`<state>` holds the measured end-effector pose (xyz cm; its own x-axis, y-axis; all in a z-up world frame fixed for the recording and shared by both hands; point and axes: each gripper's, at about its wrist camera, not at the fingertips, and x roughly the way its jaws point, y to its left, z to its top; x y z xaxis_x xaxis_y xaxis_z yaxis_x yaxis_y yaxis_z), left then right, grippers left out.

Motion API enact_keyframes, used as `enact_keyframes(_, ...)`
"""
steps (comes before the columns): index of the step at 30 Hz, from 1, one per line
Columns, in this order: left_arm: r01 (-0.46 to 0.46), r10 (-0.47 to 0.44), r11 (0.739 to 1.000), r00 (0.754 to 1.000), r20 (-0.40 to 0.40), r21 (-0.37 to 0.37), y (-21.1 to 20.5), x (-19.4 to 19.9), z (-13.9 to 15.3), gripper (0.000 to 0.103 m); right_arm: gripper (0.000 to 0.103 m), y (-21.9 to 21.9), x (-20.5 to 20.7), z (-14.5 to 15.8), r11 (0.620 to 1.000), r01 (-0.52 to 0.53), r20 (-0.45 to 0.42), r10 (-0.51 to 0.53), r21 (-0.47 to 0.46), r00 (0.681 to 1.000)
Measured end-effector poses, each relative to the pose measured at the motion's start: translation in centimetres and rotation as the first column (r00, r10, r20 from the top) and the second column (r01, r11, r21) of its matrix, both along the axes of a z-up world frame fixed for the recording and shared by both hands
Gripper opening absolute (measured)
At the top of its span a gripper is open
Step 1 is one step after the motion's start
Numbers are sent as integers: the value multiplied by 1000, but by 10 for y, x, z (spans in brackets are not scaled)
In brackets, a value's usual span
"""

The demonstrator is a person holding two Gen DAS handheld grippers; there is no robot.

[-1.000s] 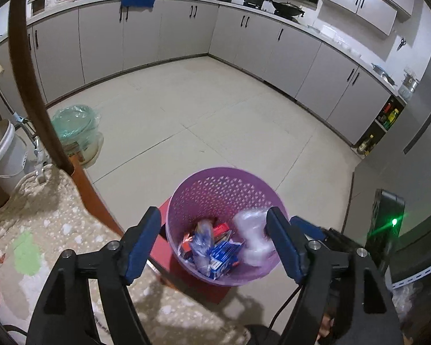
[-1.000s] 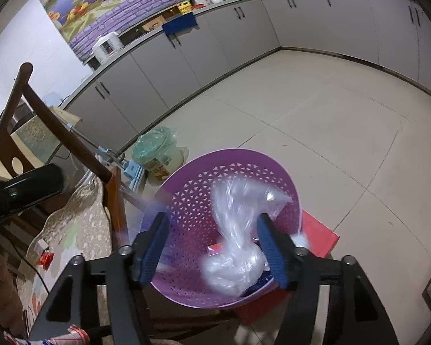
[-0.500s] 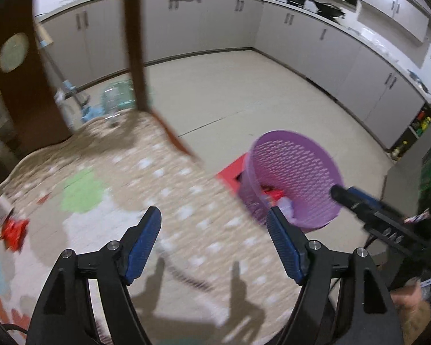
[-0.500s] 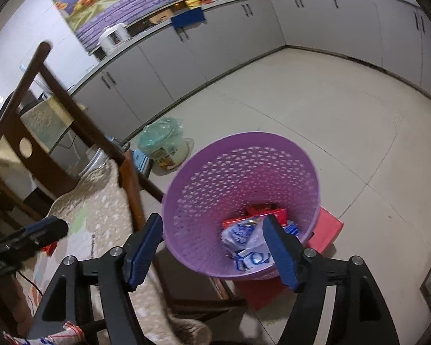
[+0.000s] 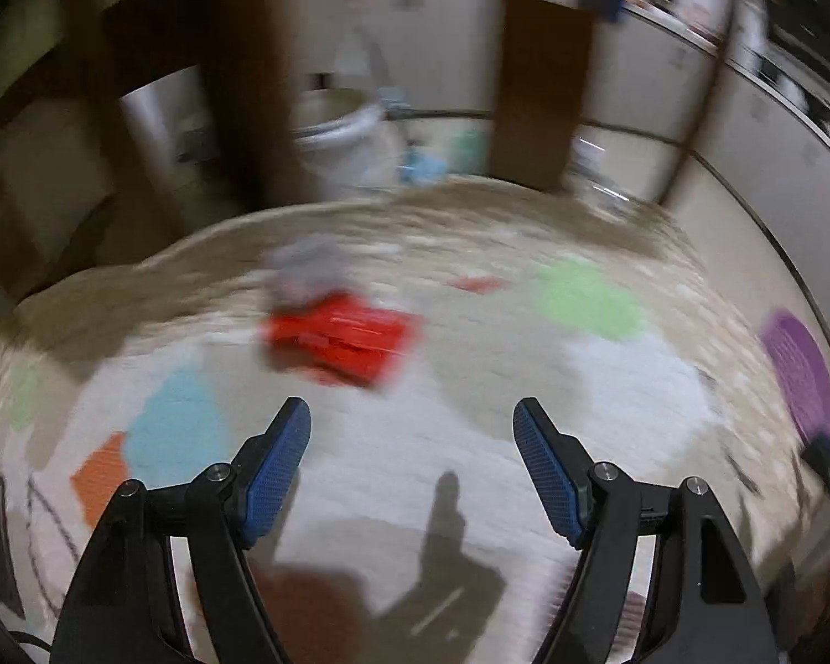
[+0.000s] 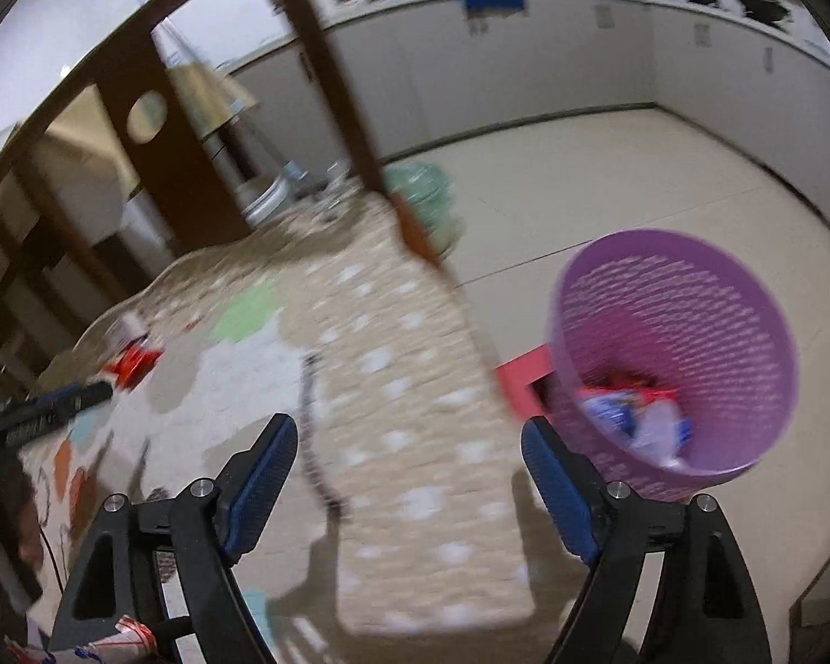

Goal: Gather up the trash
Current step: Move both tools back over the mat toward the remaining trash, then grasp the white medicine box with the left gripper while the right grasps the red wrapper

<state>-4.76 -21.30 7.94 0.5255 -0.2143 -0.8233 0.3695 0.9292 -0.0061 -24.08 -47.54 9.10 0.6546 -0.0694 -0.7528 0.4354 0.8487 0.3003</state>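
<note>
Both grippers hang empty over the table, trash left to collect.

The left gripper (image 5: pixel 412 465) stands apart, aimed at a red wrapper (image 5: pixel 340 340) on the patterned tablecloth (image 5: pixel 608 387); the right gripper (image 6: pixel 409 476) is opening, nothing between its jaws, beside the purple basket (image 6: pixel 675 354). Risks: a hasty pinch could snag cloth, and the wrapper could slide away.

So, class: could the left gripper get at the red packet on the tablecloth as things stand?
Probably yes: the left gripper is open and empty, the red packet lies just ahead on the tablecloth, and nothing sits between them.
</note>
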Motion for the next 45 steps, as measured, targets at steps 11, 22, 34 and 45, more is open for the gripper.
enact_keyframes(11,-201,198,978,979,-54,-50,30,101,-18,75,87,37,20,-28,995,-88,-61,90,41,994)
enact_keyframes(22,-166,163,986,982,-95,-23,11,127,-39,45,87,39,27,-29,992,-124,-77,124,-2,989)
enact_keyframes(34,-150,126,976,980,-151,-155,99,17,-7,46,87,93,77,-11,947,-320,-47,319,-9,946)
enact_keyframes(45,-172,139,968,973,-182,-182,128,-27,-44,47,87,208,202,-17,780,-612,-118,600,-134,791)
